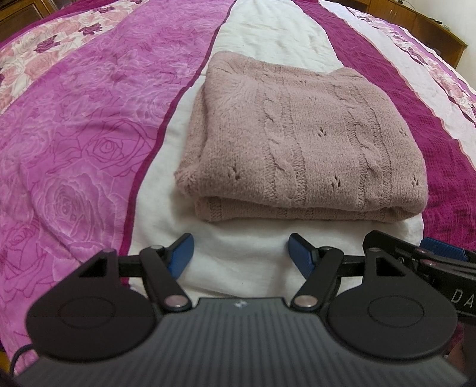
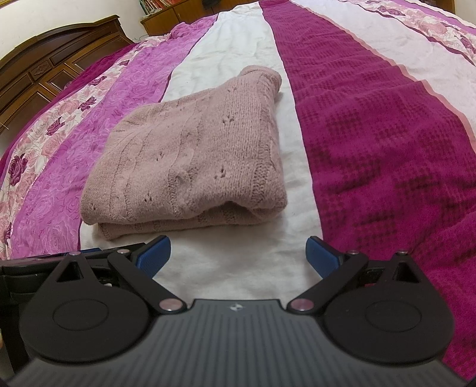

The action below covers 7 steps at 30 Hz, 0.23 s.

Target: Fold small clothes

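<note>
From the left wrist, a folded pink knit sweater [image 1: 285, 140] lies on the white stripe of the bedspread [image 1: 74, 134], just ahead of the left gripper [image 1: 241, 253], whose blue fingers stand spread and empty. From the right wrist, the sweater [image 2: 190, 160] sits ahead and to the left of the right gripper [image 2: 238, 256], likewise spread with nothing between its fingers.

We are in a home bedroom: a bed [image 2: 372, 143] spread with a rose-patterned magenta cover fills the view, a carved wooden headboard [image 2: 53, 59] stands behind it, and a low cabinet [image 2: 178, 15] holds books by the wall.
</note>
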### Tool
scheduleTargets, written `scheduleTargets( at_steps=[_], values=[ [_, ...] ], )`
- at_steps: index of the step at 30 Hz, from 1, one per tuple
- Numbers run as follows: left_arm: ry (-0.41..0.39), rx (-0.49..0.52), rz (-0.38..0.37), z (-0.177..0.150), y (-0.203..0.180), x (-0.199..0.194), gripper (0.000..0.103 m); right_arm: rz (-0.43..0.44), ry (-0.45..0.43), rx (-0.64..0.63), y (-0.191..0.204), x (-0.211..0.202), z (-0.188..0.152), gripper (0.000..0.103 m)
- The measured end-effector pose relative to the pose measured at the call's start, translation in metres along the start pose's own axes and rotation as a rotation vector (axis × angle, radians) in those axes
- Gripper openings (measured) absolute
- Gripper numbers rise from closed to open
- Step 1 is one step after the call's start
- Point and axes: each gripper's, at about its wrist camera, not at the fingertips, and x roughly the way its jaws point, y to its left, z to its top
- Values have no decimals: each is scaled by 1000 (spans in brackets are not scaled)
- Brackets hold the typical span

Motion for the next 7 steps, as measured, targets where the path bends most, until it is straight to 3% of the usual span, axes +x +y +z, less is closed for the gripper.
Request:
scheduleTargets(
  at_steps=[7],
  values=[
    [6,0,3,-1,1,1,72,0,1,1,0,0,0,101]
  ],
)
